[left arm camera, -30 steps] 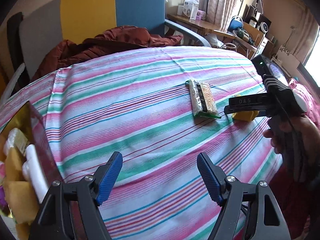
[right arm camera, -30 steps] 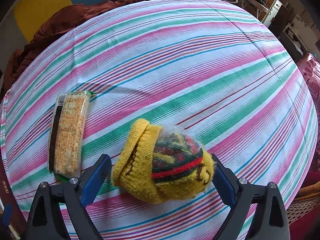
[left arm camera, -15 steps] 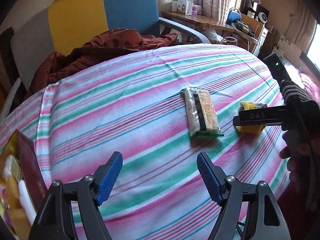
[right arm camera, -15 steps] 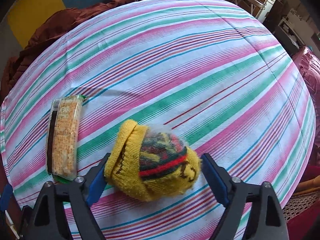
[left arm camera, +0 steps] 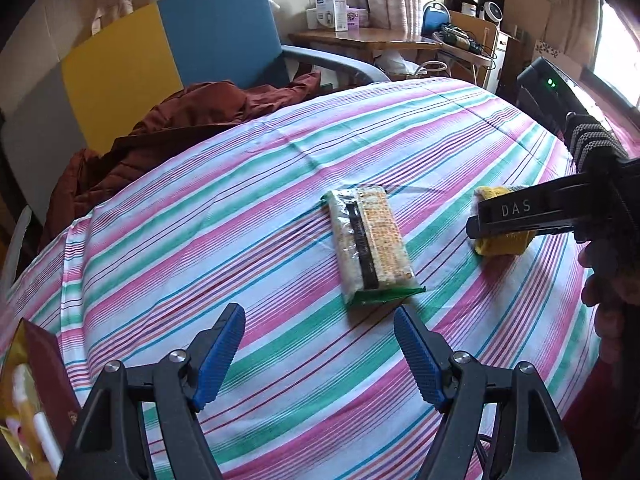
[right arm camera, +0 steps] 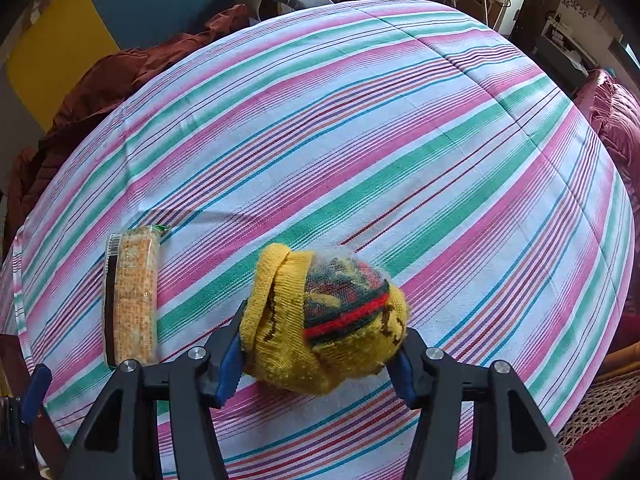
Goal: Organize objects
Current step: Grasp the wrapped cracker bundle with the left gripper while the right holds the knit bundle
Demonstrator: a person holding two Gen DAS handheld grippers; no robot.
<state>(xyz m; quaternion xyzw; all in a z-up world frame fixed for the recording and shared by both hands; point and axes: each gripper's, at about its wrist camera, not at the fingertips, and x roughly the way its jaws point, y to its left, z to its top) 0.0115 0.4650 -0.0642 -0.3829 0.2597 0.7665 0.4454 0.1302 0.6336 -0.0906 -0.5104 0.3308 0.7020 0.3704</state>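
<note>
1. Striped tablecloth (right arm camera: pixel 400 140) covers the table; a snack packet (left arm camera: pixel 370 246) lies just ahead of the left gripper (left arm camera: pixel 320 356), whose jaws gape empty.
2. Right gripper (right arm camera: pixel 320 354) jaws, wide a second ago, are closing onto the yellow sock bundle (right arm camera: pixel 324 320) between them.
3. Pickup looks imminent.

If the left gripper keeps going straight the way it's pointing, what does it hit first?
Probably the bare striped tablecloth, just short of the clear-wrapped cracker packet. The left gripper is open with nothing between its fingers. Depth is unclear, so it might clip the packet's near green end.
</note>
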